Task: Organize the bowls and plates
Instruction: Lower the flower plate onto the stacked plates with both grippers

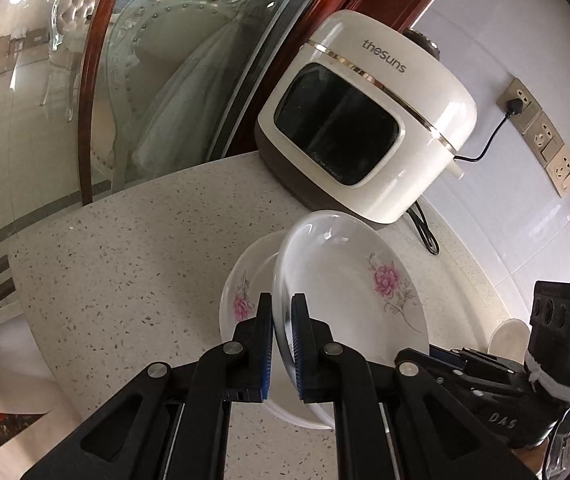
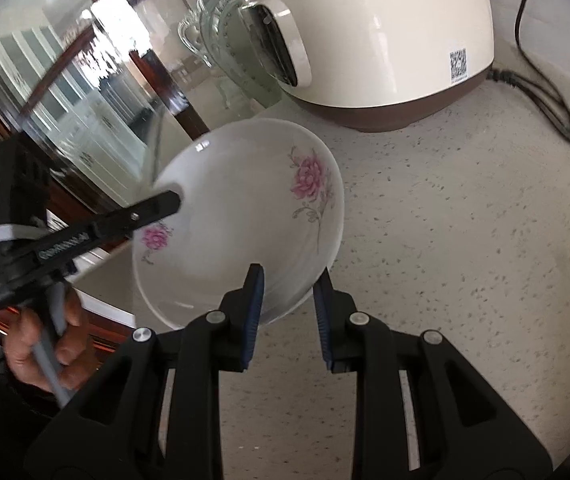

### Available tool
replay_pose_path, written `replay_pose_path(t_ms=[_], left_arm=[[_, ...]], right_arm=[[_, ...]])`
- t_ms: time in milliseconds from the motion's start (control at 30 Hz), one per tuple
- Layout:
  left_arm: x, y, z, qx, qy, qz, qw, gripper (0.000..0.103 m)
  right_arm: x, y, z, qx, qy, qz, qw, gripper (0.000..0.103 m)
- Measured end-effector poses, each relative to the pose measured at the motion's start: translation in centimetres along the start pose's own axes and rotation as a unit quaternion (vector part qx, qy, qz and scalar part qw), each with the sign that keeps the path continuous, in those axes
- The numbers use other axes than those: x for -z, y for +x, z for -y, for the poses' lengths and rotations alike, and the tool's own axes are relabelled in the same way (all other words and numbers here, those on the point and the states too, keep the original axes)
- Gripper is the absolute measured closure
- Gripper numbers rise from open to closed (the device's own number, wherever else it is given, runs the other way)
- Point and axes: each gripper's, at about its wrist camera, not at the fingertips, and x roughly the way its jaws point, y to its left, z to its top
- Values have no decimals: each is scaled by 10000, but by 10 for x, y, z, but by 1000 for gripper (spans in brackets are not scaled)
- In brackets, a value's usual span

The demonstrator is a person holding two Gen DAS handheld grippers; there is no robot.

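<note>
While my left hand-held gripper (image 1: 281, 344) pinches rim of white porcelain plate with pink flower print (image 1: 349, 292), plate tilts up above speckled stone surface (image 1: 125, 272). Second flowered white plate (image 1: 241, 292) lies under it, on surface. My right hand-held gripper (image 2: 289, 316) spread, near edge of raised plate between fingers; contact unclear. Cream rice cooker with brown base (image 1: 369, 116) stands just behind plates.
</note>
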Motion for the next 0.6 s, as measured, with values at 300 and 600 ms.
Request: replay_pose_path(t_ms=[300,600], left_arm=[[8,3,-7,-117,-29,-31,9999,94],[10,7,-13,-220,-10,-47,9997,93]], right_arm=[[-2,8,-18,585,-332,57,9977,74],[4,13,-32,991,-655,225,9927,66]])
